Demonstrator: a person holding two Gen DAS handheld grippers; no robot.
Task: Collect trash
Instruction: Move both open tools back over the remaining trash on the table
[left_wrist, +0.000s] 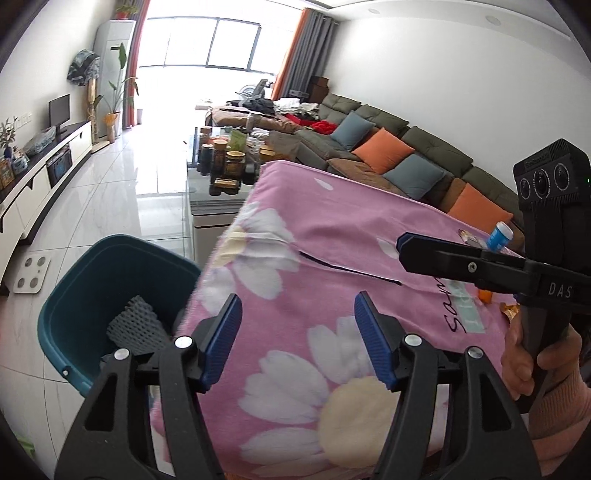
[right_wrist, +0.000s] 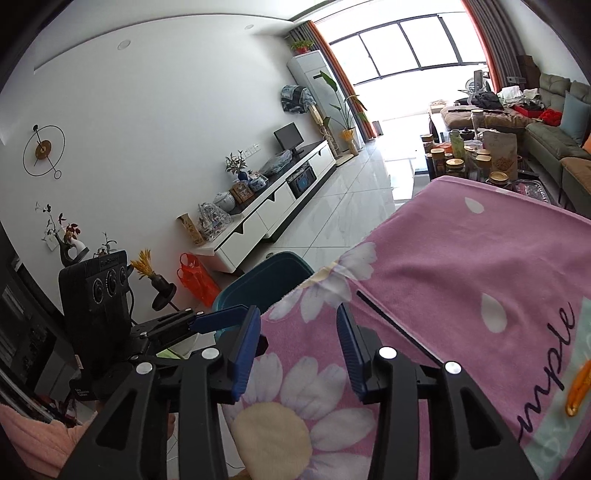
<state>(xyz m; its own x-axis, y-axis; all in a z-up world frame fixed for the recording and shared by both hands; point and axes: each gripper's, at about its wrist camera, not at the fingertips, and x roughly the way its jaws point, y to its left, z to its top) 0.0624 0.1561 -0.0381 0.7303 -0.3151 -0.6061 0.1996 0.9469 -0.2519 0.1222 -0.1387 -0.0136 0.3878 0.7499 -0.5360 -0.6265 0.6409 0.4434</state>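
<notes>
Left wrist: bin (left_wrist: 74, 317) left of claw (left_wrist: 297, 314)

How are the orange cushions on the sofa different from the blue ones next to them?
The orange cushions are bright and warm against the dark sofa; the blue cushions are a muted grey-blue that blends in more. From the window end the row starts with blue, then alternates with orange. Both kinds are square, similar in size, and lean against the sofa back.

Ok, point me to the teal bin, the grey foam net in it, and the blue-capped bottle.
teal bin (left_wrist: 74, 295): left wrist view, on its near rim.
grey foam net (left_wrist: 135, 325): left wrist view, mid mesh.
blue-capped bottle (left_wrist: 499, 236): left wrist view, on its body.
</notes>
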